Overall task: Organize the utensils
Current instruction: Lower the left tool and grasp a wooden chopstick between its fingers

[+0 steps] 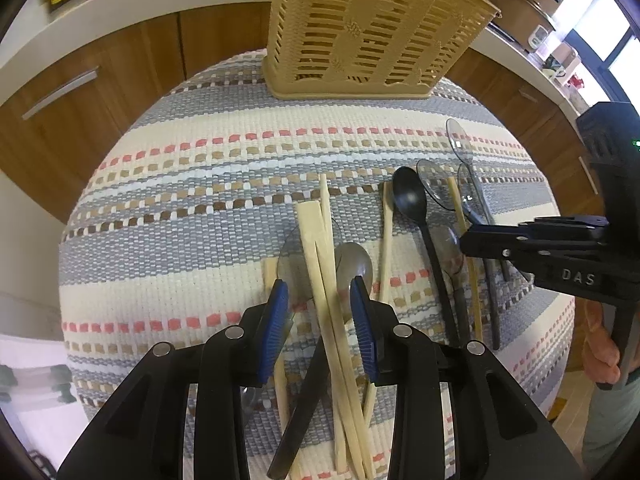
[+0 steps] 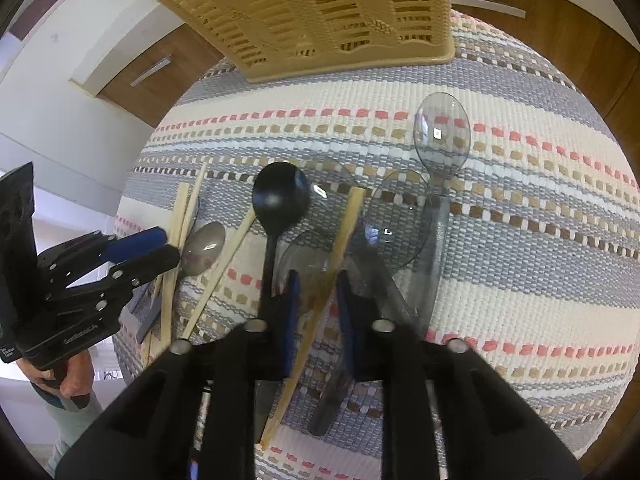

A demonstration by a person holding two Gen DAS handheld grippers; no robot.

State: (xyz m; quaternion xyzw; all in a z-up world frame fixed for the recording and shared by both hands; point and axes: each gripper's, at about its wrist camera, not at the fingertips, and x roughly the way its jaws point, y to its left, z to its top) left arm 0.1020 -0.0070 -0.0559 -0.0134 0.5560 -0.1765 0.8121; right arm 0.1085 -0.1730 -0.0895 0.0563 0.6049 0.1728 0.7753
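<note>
Chopsticks (image 1: 326,280) between open left jaws; single chopstick (image 2: 338,248) between open right jaws.

The mat (image 1: 200,168) was coarse woven cloth; the basket (image 1: 372,28) matt beige plastic; chopsticks (image 1: 320,264) pale bare wood; one spoon (image 2: 442,132) glossy clear plastic.

Beige slotted utensil basket (image 1: 360,32) upright at far edge of striped mat. Pale wooden chopsticks (image 1: 324,264) lying lengthwise, crossing clear plastic spoons (image 2: 442,136). One black spoon (image 2: 280,204) flat, bowl toward basket, between chopsticks and clear spoons.
</note>
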